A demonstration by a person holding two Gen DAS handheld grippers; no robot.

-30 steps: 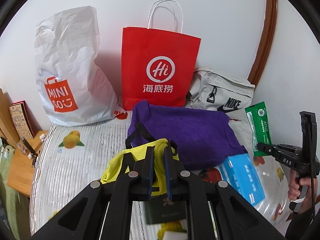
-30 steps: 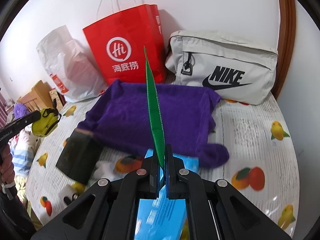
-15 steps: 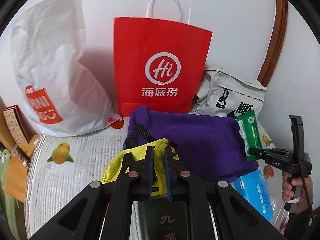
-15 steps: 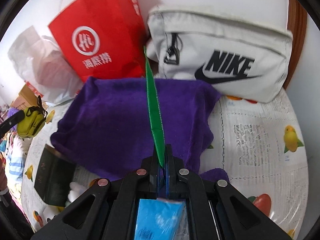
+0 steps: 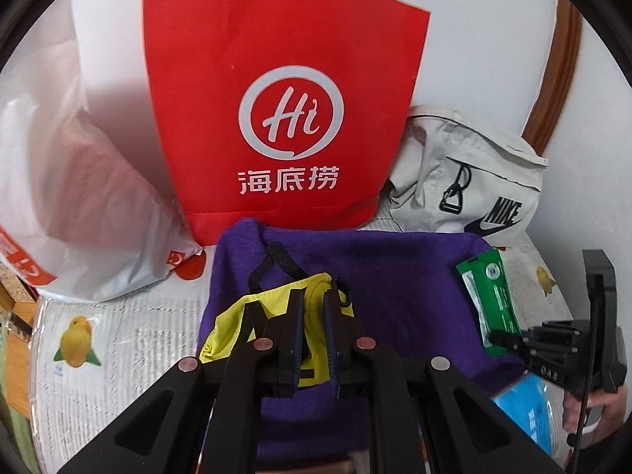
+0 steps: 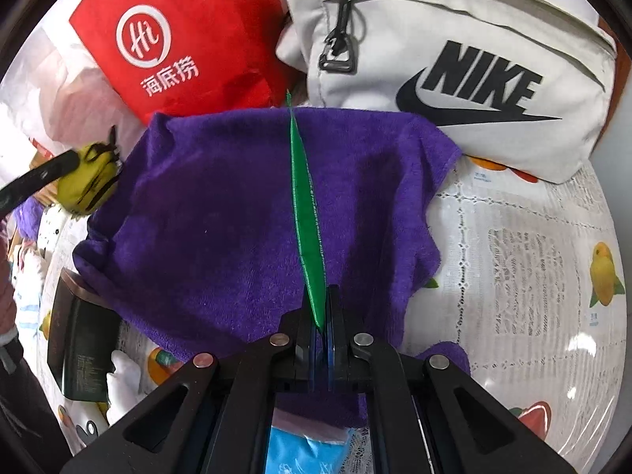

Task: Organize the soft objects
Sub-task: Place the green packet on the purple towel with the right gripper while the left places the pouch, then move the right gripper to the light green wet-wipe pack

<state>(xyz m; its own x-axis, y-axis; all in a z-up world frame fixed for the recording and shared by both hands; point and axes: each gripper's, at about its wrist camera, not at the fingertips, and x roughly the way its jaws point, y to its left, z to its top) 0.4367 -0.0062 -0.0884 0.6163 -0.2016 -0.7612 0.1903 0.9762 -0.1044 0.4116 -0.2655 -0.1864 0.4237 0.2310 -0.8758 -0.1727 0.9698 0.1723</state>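
A purple towel point(image 5: 387, 280) point(image 6: 221, 213) lies spread on the fruit-print tablecloth point(image 6: 525, 260). My left gripper point(image 5: 314, 296) is shut on a small yellow pouch point(image 5: 252, 316) with black straps, held over the towel's near left part. My right gripper point(image 6: 323, 308) is shut on a flat green packet point(image 6: 306, 221), seen edge-on above the towel's middle. In the left wrist view the green packet point(image 5: 489, 300) and the right gripper point(image 5: 499, 337) show at the right. The yellow pouch point(image 6: 85, 185) appears at the left of the right wrist view.
A red paper bag point(image 5: 280, 110) stands against the wall behind the towel, a white plastic bag point(image 5: 79, 181) to its left, a grey Nike bag point(image 6: 454, 59) to its right. A blue pack point(image 6: 300, 454) and a dark box point(image 6: 79, 347) lie near the towel's front edge.
Both grippers moved forward and down toward the towel and bags, which now look larger. The green packet came over the towel's middle. Both grips stayed the same.
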